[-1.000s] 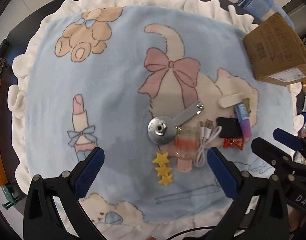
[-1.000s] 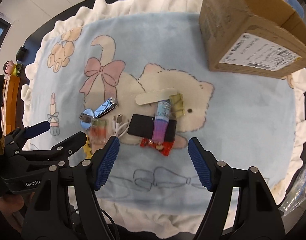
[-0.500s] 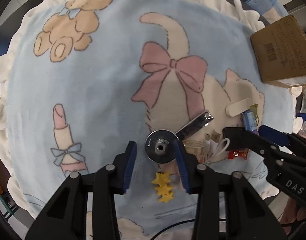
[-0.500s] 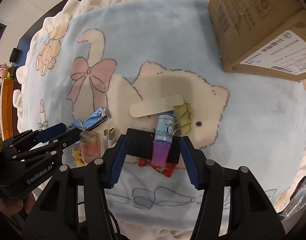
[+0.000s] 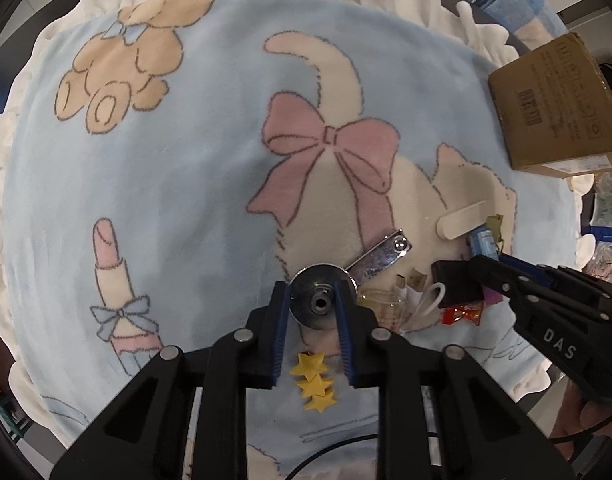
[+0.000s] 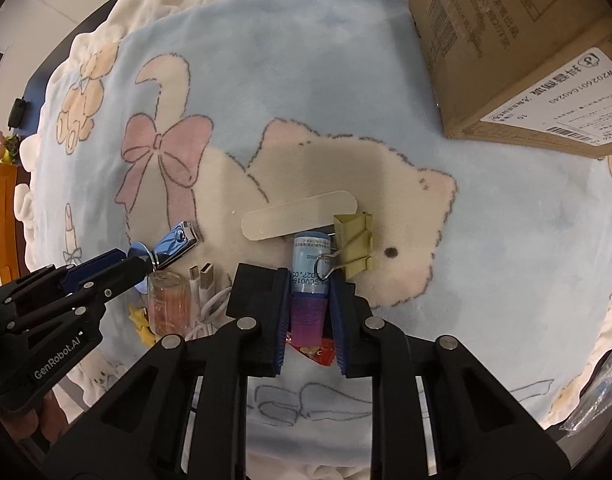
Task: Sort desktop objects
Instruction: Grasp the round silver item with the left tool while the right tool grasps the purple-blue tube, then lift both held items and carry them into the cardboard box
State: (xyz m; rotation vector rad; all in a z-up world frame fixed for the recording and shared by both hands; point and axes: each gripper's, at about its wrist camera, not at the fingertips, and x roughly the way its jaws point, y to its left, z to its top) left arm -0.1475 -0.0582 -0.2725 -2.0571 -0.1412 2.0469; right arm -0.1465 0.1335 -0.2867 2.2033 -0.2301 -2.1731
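A shiny round metal disc with a centre hole lies on the blue cartoon blanket, and my left gripper is shut on it. From the right wrist view, the left gripper holds the disc at the left. My right gripper is shut on a blue tube with a purple cap; its fingers press the cap's sides. That right gripper shows at the right of the left wrist view. The tube lies over a black card.
Around the grippers lie a nail clipper, a pale nail file, a yellow binder clip, a white USB cable, a small glass bottle, yellow stars and a red wrapper. A cardboard box stands far right.
Both grippers came down toward the blanket and narrowed from wide open. The left one has shut on the metal disc, the right one on the tube's purple cap.
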